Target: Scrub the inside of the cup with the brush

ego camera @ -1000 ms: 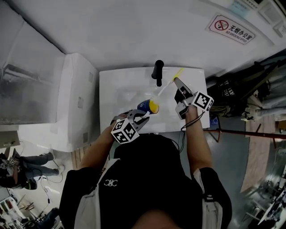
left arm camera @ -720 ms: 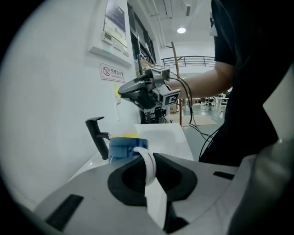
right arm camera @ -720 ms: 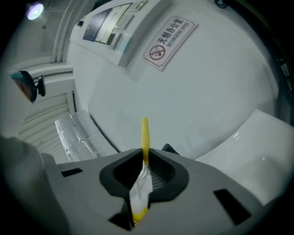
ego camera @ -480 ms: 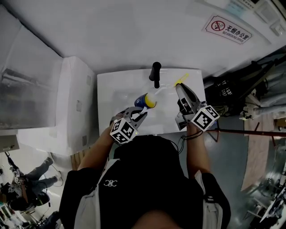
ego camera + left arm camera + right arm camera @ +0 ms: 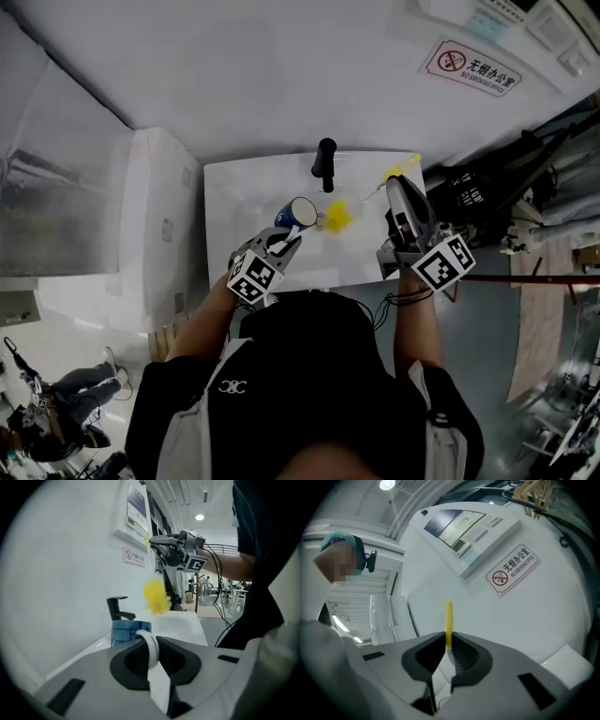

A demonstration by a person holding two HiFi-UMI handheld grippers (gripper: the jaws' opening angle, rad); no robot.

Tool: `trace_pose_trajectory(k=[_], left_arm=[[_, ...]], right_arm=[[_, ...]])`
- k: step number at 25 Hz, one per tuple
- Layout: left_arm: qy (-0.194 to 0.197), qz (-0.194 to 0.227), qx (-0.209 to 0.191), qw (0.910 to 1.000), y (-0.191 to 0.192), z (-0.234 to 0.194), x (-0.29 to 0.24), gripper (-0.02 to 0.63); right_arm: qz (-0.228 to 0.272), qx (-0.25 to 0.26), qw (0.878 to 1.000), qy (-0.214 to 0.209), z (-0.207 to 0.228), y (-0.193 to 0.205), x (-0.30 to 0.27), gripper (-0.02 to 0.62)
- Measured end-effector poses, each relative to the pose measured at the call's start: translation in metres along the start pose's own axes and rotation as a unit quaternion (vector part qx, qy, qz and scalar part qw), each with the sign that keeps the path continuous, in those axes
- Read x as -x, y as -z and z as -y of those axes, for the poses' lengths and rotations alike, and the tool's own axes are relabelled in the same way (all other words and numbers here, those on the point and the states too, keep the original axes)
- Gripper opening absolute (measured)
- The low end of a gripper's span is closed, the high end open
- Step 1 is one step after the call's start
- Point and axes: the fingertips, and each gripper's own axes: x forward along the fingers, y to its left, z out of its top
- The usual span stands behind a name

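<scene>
The left gripper (image 5: 152, 654) has its jaws nearly together, pinched on the white handle (image 5: 149, 641) of the blue cup (image 5: 299, 213). It holds the cup above the middle of the white basin (image 5: 234, 192), just in front of the black tap (image 5: 326, 161), with the mouth turned towards the basin's right edge. The right gripper (image 5: 449, 643) is clamped on the thin yellow stem of the brush (image 5: 448, 618), which passes between the jaws and sticks out beyond them. In the head view the brush's fluffy yellow head (image 5: 339, 214) hangs outside the cup, just beside its mouth, and I cannot tell whether they touch. This gripper is held over the basin's right edge, near the back right corner. The basin stands against a plain white wall (image 5: 281, 84), with a white cabinet (image 5: 164, 220) at its left edge and grey floor (image 5: 483, 323) to its right. A sign (image 5: 512, 569) on the wall shows a crossed-out cigarette and reads "无烟办公室 NO SMOKING OFFICE". Beside it hangs a white panel (image 5: 464, 529) whose print is too small to read.
</scene>
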Motion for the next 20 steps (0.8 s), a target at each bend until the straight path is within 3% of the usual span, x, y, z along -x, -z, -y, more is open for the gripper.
trace_pose_trajectory(k=[5,11,20], left_arm=[[-0.029,0.010,0.029,0.9991,0.002,-0.019,0.008,0.047],[-0.057,0.036,0.062,0.9958,-0.008,-0.035,0.015,0.046],[-0.049,0.035,0.063,0.9962,-0.014,-0.030,0.017,0.047]], right_arm=[[-0.025,0.054,0.997,0.041,0.011,0.011,0.007,0.044],[-0.078,0.107,0.987,0.093,0.041,0.061,0.016,0.046],[-0.134,0.059,0.980,0.135,0.078,0.135,0.034,0.046]])
